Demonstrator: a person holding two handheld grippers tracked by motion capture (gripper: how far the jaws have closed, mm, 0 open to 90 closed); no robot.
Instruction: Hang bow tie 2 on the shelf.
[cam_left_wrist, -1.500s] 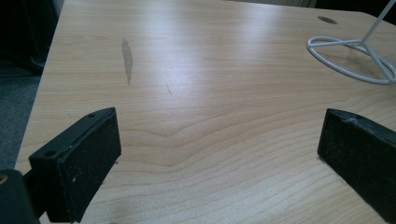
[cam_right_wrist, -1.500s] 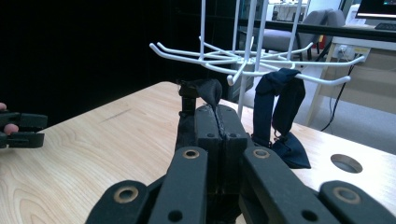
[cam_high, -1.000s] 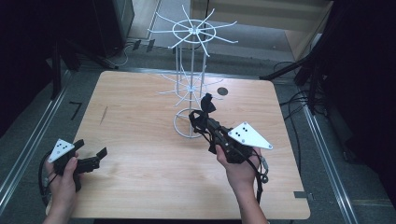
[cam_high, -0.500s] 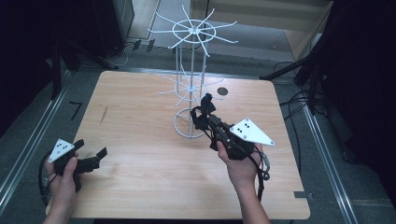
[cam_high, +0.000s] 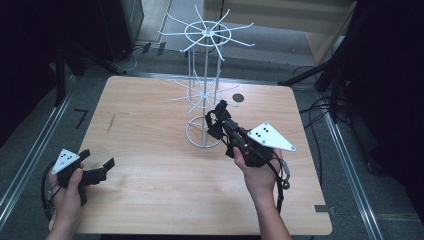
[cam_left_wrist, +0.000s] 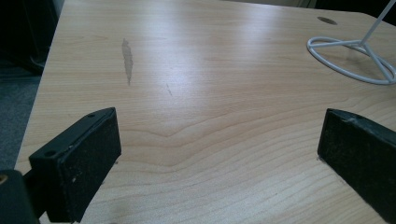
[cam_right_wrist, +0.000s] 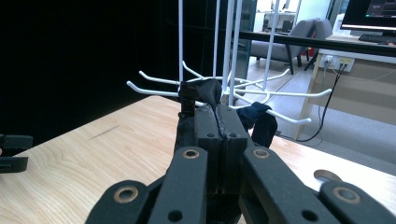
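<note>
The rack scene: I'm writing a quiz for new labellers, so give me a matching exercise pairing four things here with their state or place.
Things:
1. left gripper
2. right gripper
3. rack
4. dark cloth

States or places:
A. white wire, standing upright on the table
B. pinched between shut jaws
C. jaws wide open, nothing between them
D. jaws shut, raised beside the rack's lower arms

Pairs: 1-C, 2-D, 3-A, 4-B
</note>
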